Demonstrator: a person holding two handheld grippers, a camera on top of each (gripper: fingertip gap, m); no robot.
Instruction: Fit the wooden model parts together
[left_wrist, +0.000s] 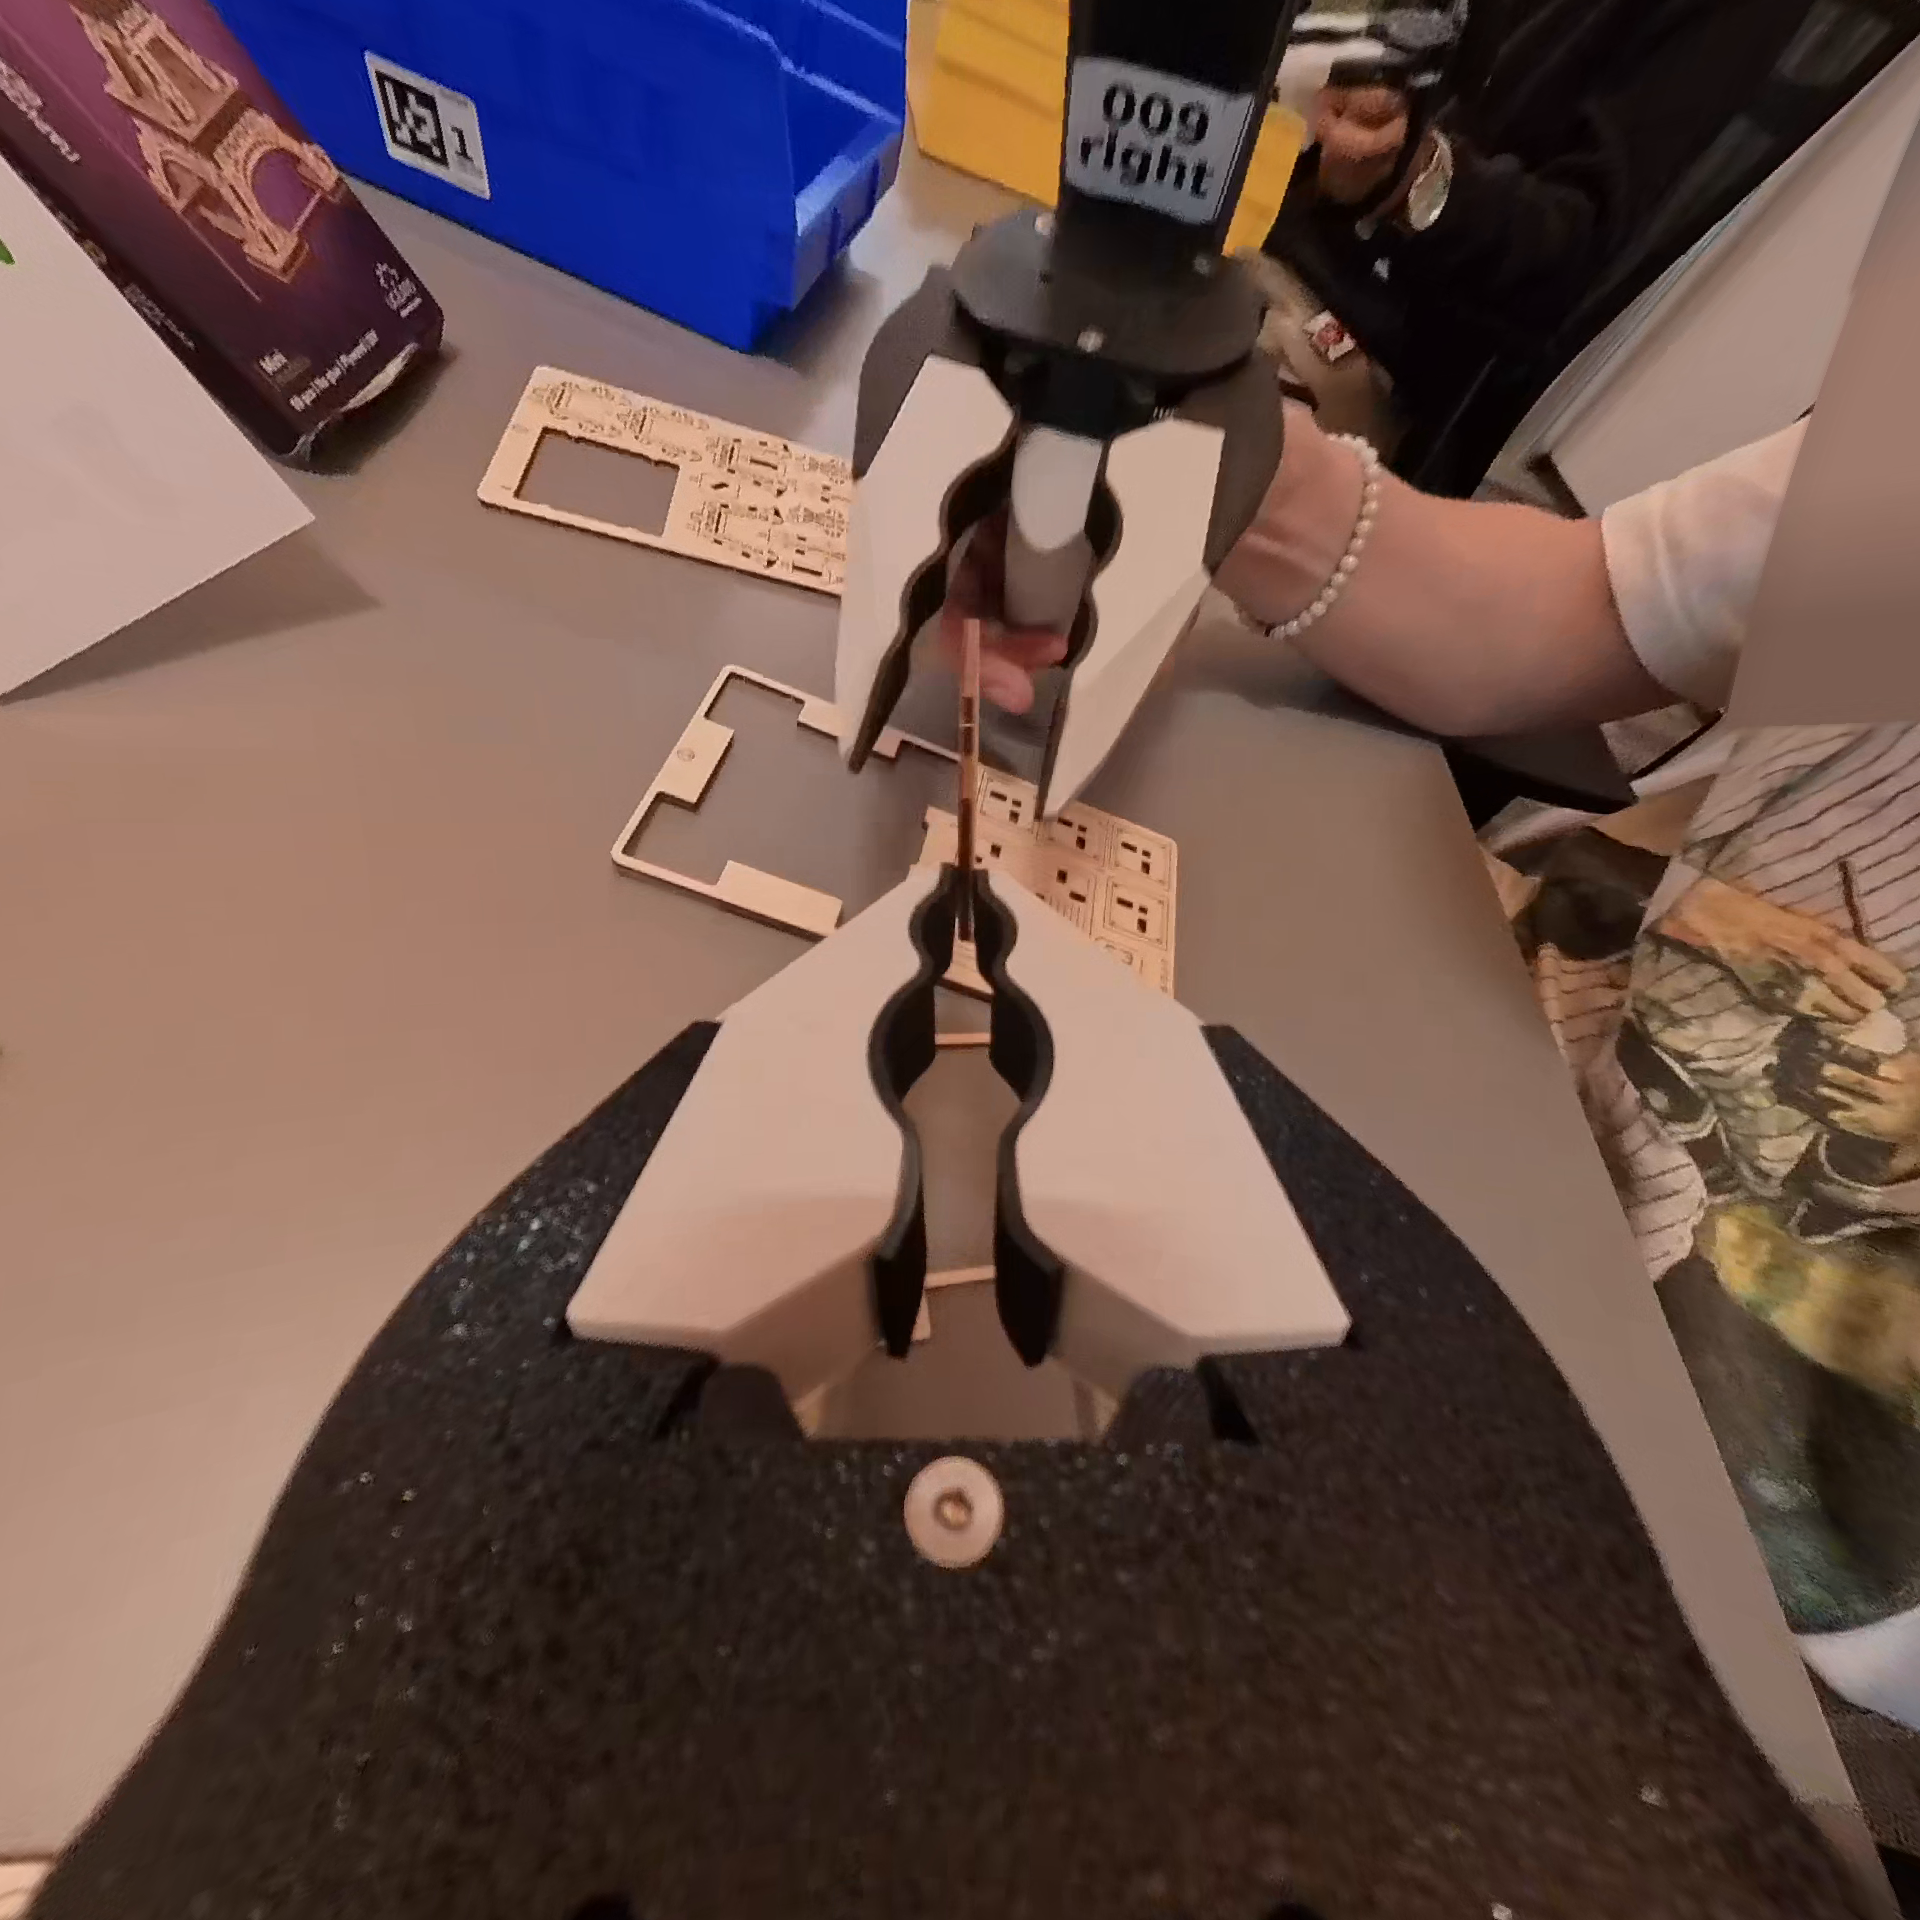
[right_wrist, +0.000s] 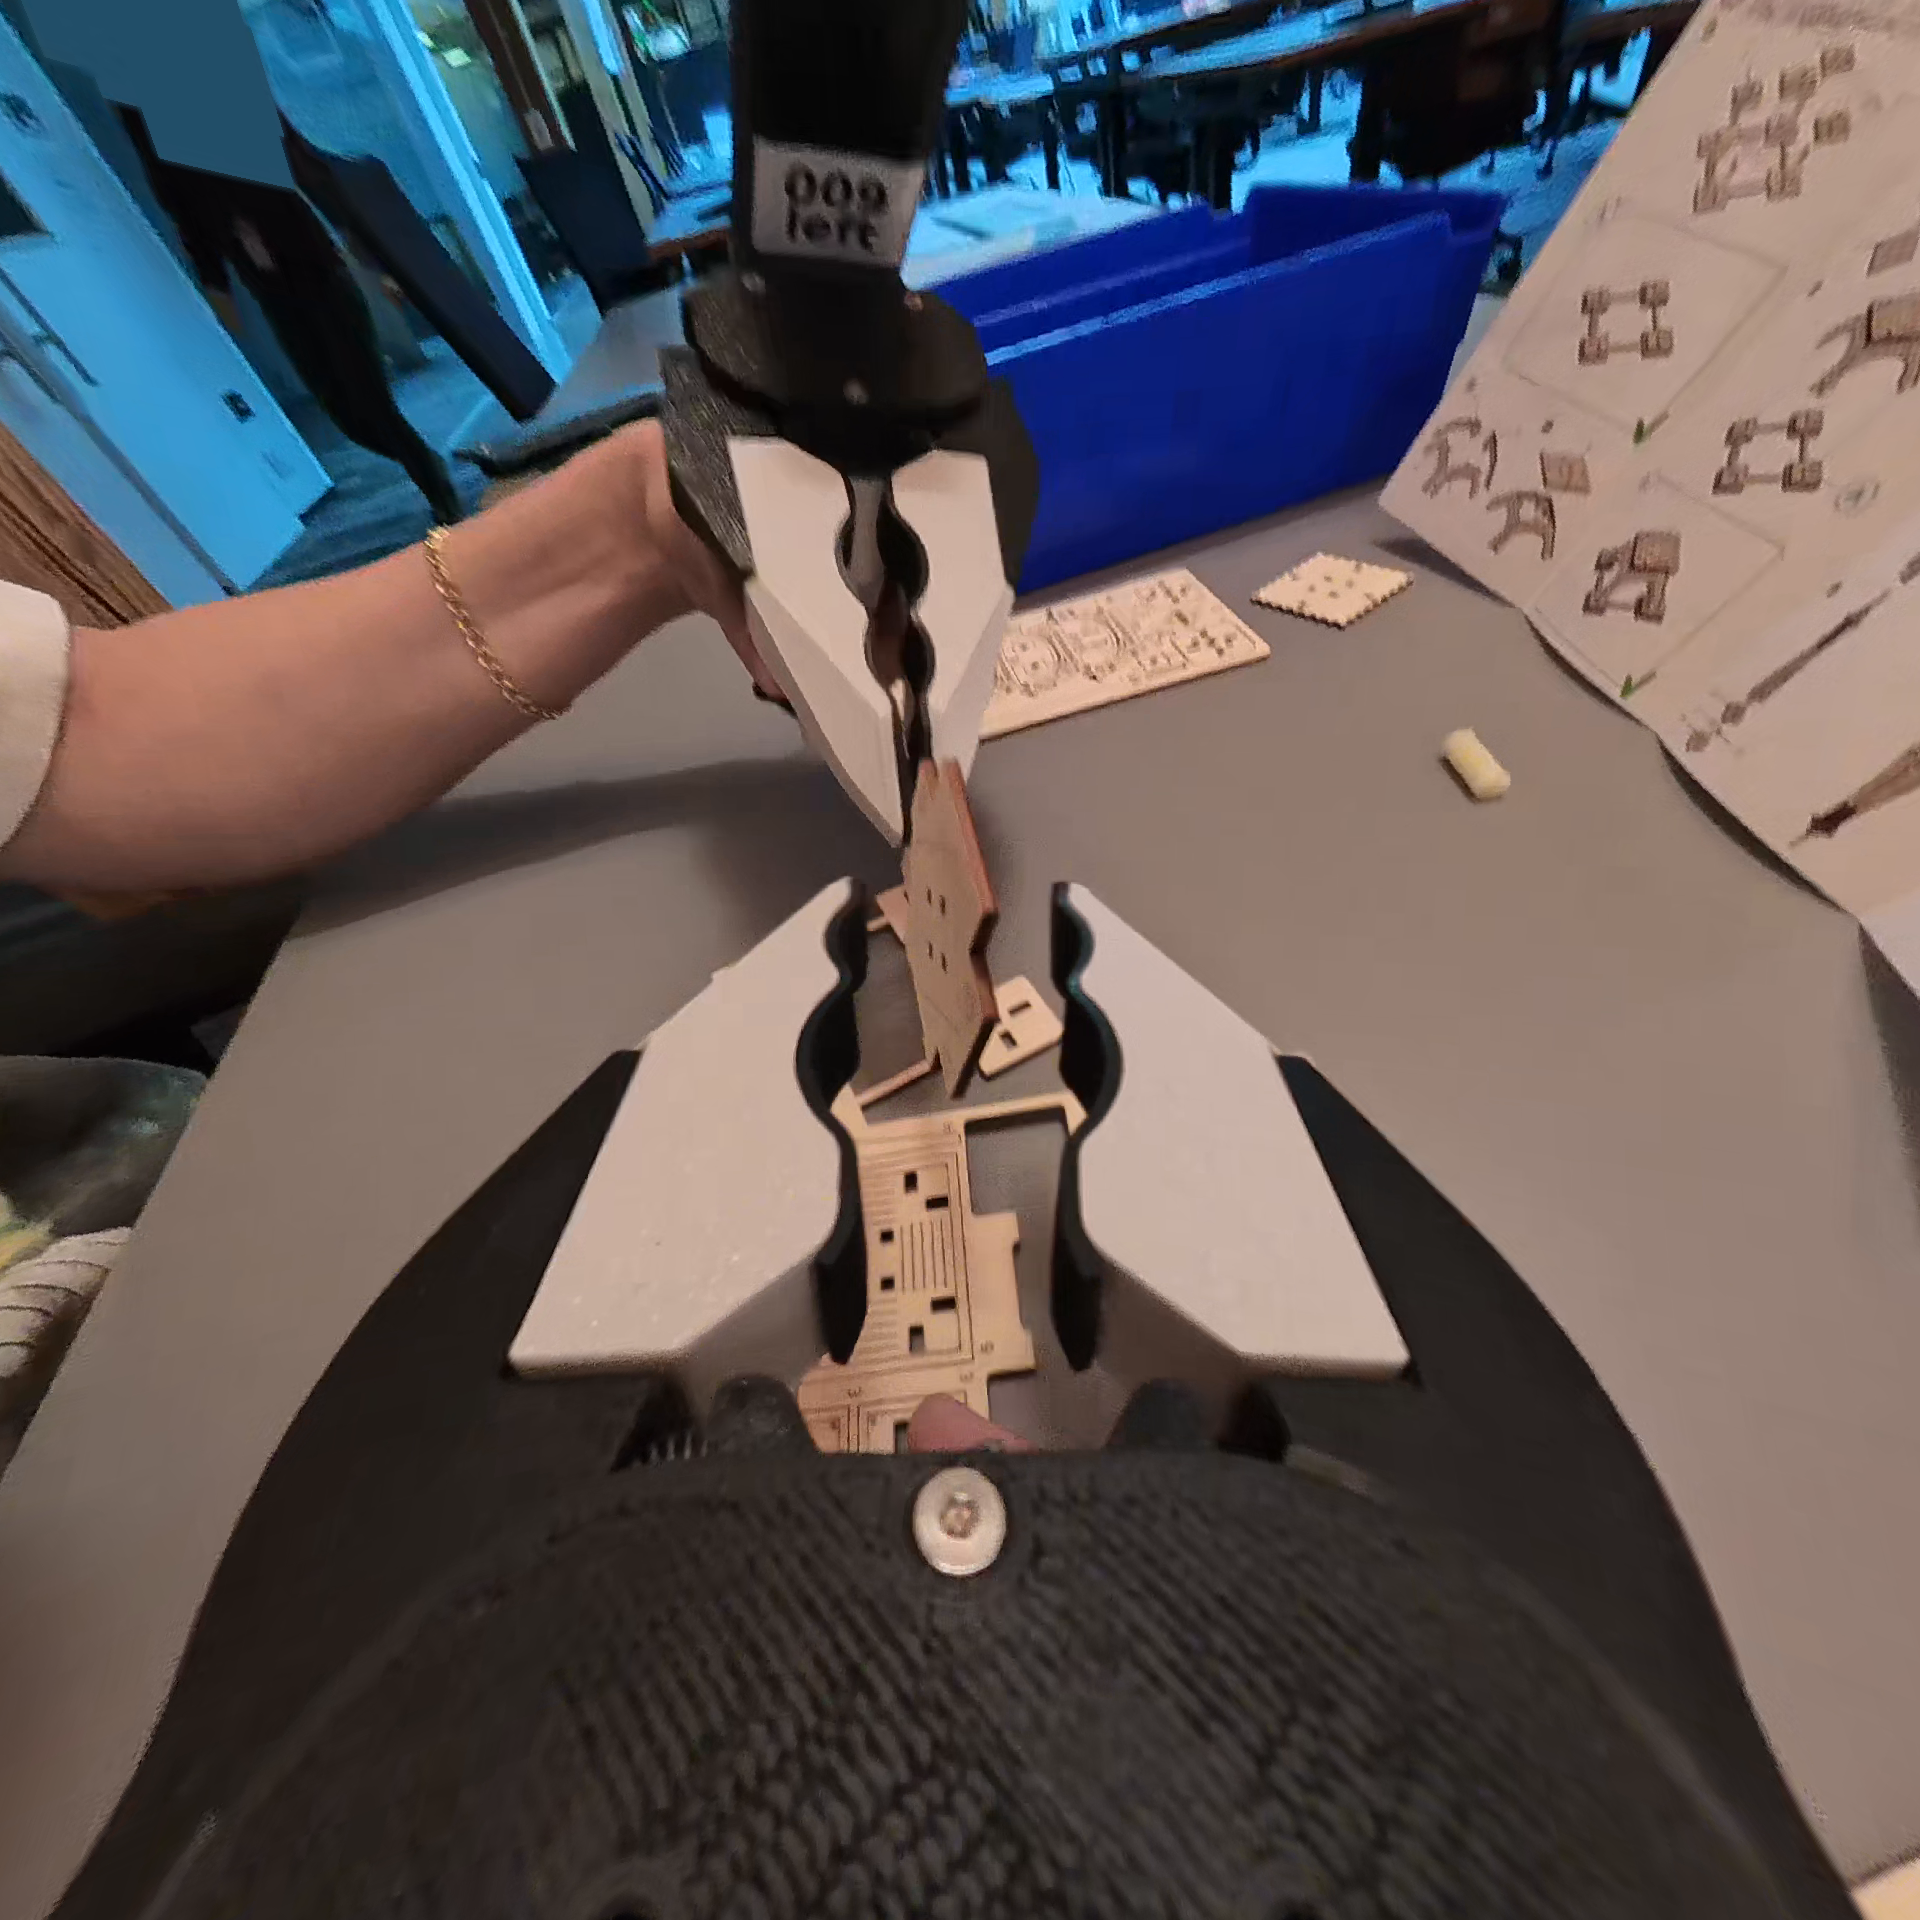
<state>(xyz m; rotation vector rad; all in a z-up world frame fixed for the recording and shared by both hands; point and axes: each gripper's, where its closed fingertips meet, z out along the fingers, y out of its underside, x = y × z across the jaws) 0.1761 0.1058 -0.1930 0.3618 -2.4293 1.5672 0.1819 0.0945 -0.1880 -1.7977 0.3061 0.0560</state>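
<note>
My left gripper (left_wrist: 964, 899) is shut on a thin flat wooden panel (left_wrist: 968, 748), seen edge-on in the left wrist view. In the right wrist view the left gripper (right_wrist: 914, 800) comes down from above and holds the panel (right_wrist: 945, 935) by its top edge, above the table. The panel has small rectangular slots. My right gripper (right_wrist: 956, 894) is open, its fingers either side of the panel without touching it. It also shows in the left wrist view (left_wrist: 956, 784), facing my left gripper. A small slotted wooden piece (right_wrist: 1023, 1023) lies on the table just beyond the panel.
Wooden part sheets lie on the grey table (left_wrist: 312, 935): one under the right gripper (right_wrist: 935, 1247), an emptied frame (left_wrist: 717, 810), another farther off (left_wrist: 665, 478). A blue bin (left_wrist: 623, 156), a purple box (left_wrist: 208, 208), an instruction sheet (right_wrist: 1714, 416) and a small pale block (right_wrist: 1475, 764) stand around. Left and right tips are no more than a few centimetres apart. Between my left fingertips and the small slotted wooden piece (right_wrist: 1023, 1023) there is roughly 7 cm.
</note>
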